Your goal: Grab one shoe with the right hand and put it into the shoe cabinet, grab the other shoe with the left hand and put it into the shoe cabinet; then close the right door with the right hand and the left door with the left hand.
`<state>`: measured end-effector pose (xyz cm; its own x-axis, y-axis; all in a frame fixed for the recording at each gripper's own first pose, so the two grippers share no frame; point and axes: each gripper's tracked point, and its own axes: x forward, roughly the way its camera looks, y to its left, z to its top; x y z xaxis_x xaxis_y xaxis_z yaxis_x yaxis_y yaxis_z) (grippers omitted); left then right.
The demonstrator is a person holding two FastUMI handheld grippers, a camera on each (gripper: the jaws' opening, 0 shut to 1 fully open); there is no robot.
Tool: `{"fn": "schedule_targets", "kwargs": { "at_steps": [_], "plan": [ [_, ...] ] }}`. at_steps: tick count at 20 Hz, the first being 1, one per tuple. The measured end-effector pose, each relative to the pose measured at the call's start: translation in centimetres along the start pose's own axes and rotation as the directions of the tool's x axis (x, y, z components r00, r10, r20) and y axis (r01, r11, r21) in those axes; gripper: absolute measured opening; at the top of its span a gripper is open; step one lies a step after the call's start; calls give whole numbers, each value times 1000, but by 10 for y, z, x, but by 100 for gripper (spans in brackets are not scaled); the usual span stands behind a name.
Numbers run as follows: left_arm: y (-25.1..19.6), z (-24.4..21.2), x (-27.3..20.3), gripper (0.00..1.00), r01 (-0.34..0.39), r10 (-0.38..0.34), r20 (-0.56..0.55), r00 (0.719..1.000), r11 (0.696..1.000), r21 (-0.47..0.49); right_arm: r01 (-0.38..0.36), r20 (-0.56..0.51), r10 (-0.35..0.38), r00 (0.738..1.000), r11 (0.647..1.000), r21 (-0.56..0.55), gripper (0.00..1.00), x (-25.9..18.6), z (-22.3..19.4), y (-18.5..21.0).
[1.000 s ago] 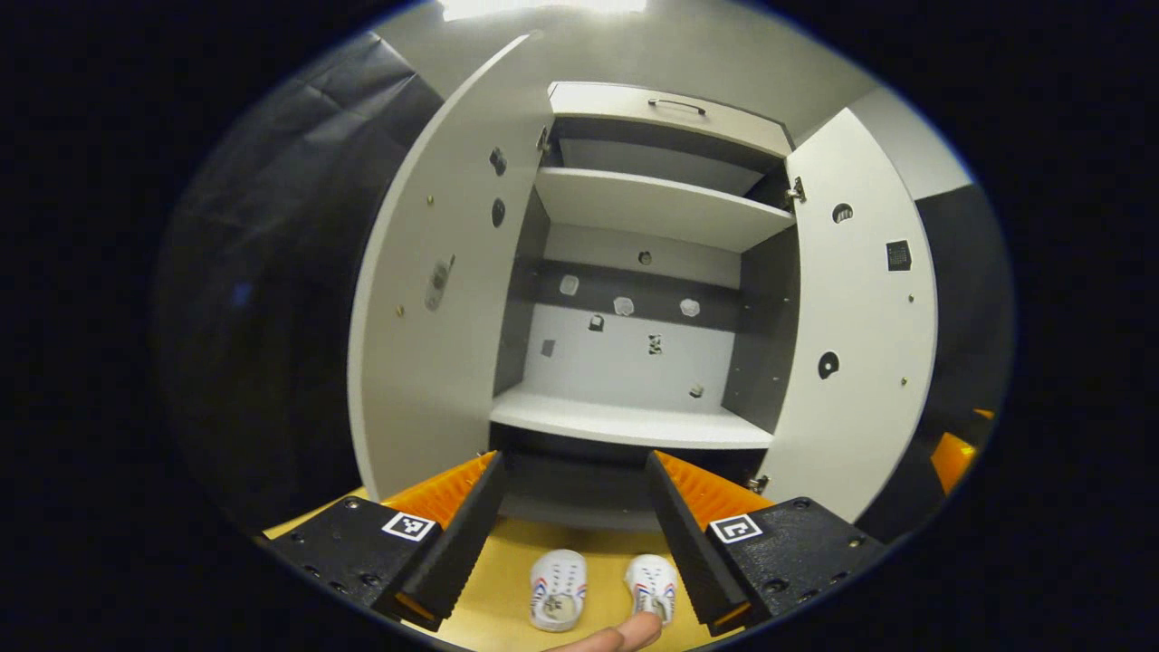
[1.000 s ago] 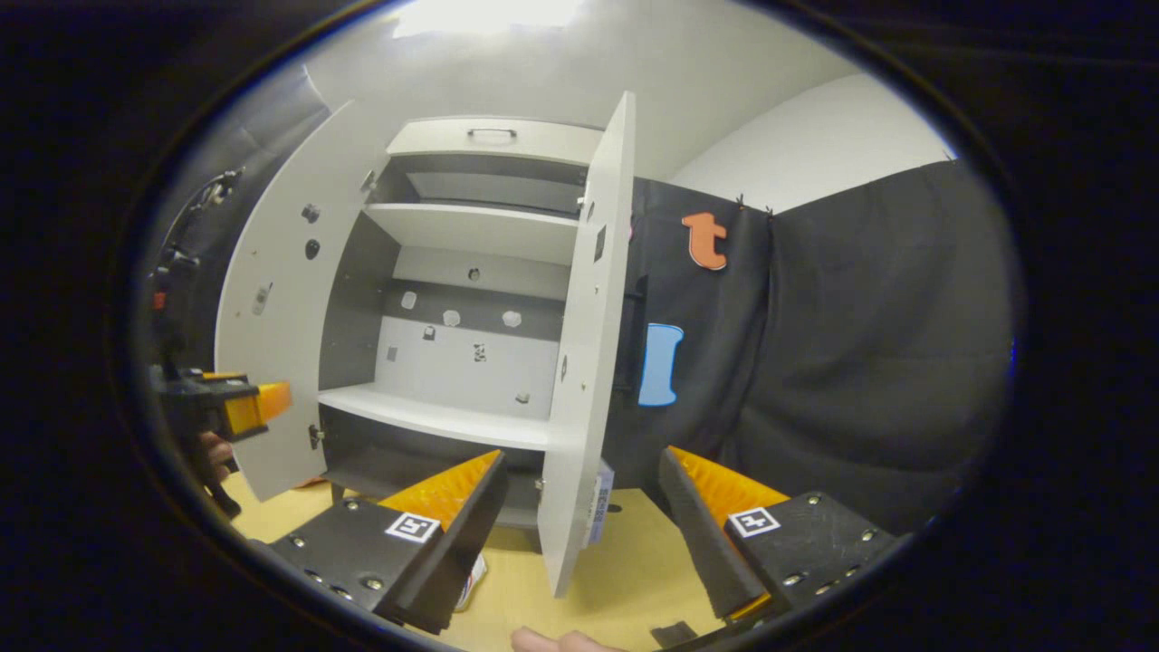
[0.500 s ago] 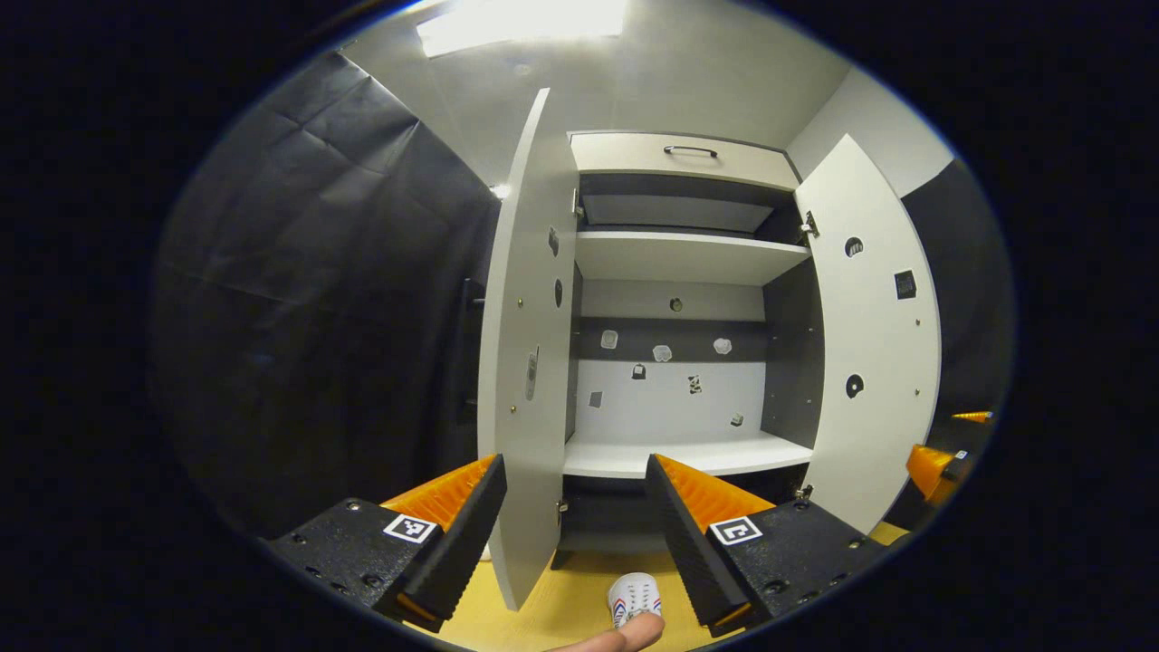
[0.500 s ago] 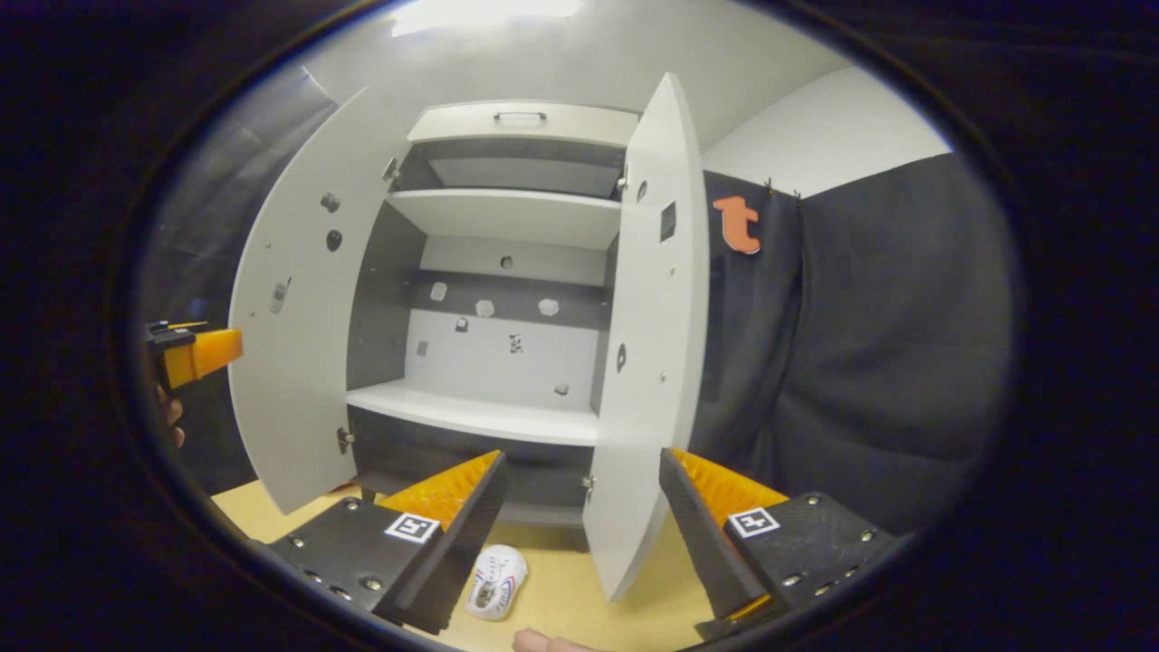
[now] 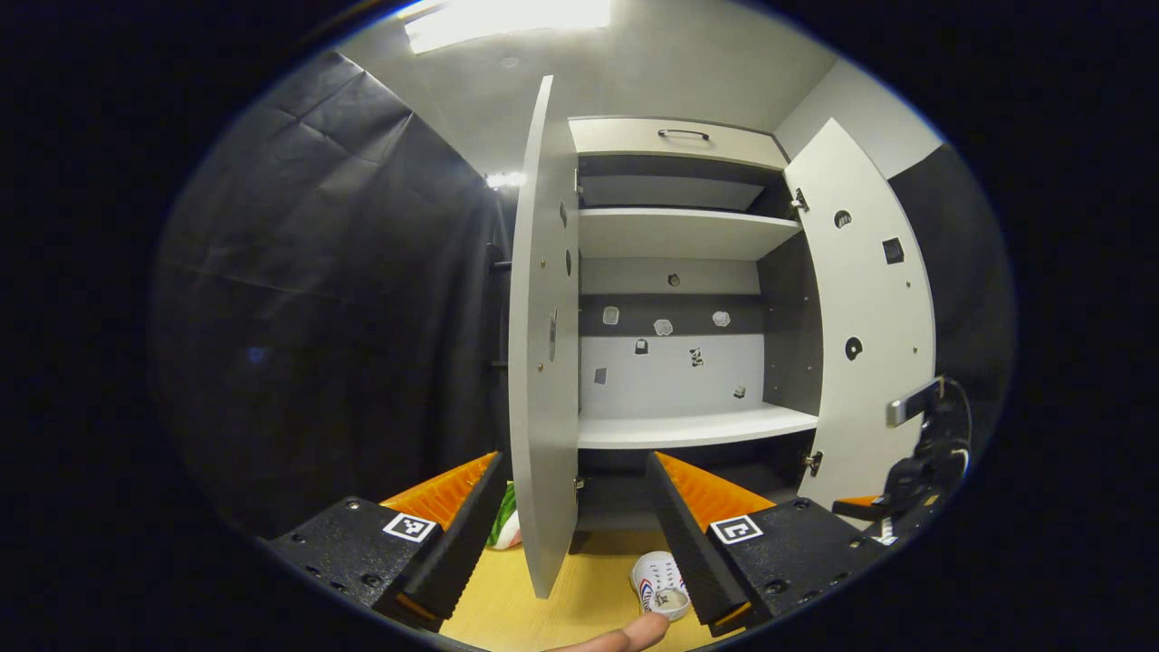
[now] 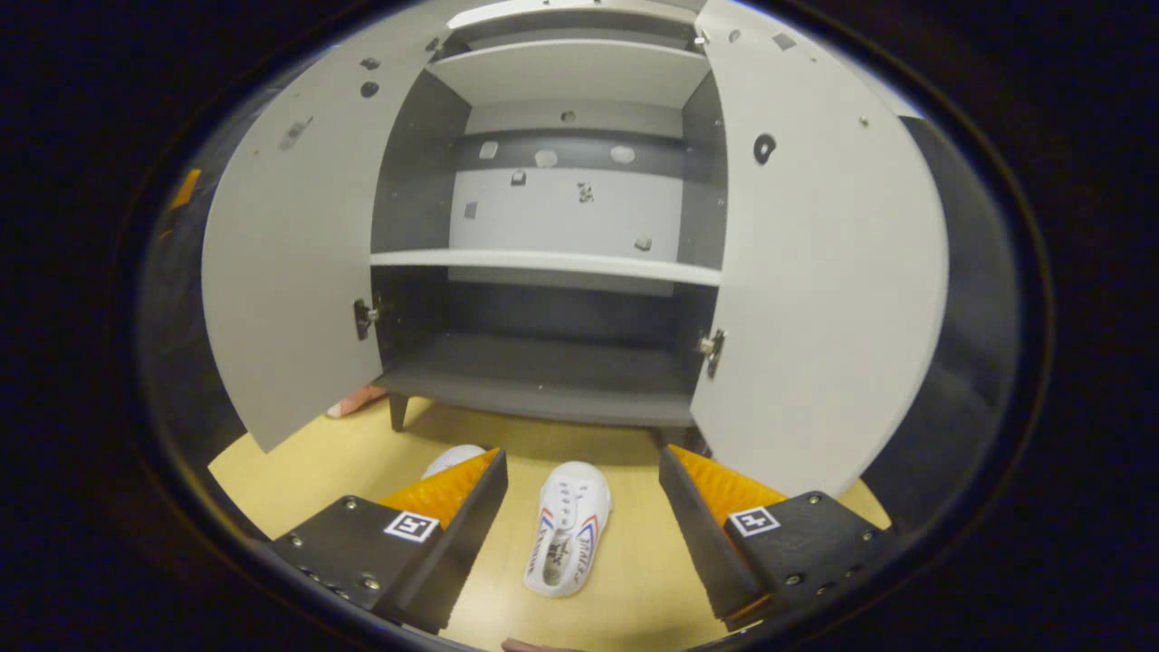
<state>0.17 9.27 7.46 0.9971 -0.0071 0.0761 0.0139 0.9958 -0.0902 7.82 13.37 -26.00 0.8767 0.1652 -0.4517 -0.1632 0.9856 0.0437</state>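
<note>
Tilting down since the earlier frame, the right hand-held gripper (image 6: pixel 579 507) had brought a white shoe (image 6: pixel 568 527) between its spread, empty fingers, ready to grab. Both doors of the shoe cabinet (image 6: pixel 543 371) stood open for loading. Nearby, the left hand-held gripper (image 5: pixel 575 516) hung released over the yellow bench (image 5: pixel 579 598), the other shoe (image 5: pixel 663 584) by its right finger.

Both tools look the same. The left gripper (image 5: pixel 572 525) has two black fingers with orange ribbed inner pads (image 5: pixel 445 491). Each finger sits on a black block with small screws and a square black-and-white marker. The right gripper (image 6: pixel 584 525) repeats these colours and markings.
</note>
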Motion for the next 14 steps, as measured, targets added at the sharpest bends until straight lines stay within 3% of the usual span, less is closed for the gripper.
{"fn": "schedule_targets", "kwargs": {
  "at_steps": [3, 6, 9, 10, 12, 14],
  "plan": [
    [5, -6, -3, 94, 4, -4, -3, 1000, 1000, -12, -4, -82, 4, 997, 1000, -5, 100, 26, -44, 13],
    [10, -16, -2, 94, 7, -7, -21, 1000, 1000, -25, 10, -170, -5, 986, 999, 33, 84, 48, -83, 18],
    [13, -27, 0, 94, 5, -6, -36, 999, 1000, -12, 29, -226, -14, 974, 998, 63, 80, 61, -113, 19],
    [13, -30, 1, 94, 7, -8, -42, 999, 1000, -10, 26, -251, -7, 968, 997, 75, 70, 64, -123, 23],
    [11, -37, 2, 95, 17, -18, -52, 998, 1000, -9, 28, -288, -2, 958, 996, 89, 69, 72, -140, 30],
    [8, -44, 3, 95, 28, -28, -59, 998, 1000, -8, 19, -267, 3, 964, 996, 82, 69, 83, -143, 38]
  ]
}}
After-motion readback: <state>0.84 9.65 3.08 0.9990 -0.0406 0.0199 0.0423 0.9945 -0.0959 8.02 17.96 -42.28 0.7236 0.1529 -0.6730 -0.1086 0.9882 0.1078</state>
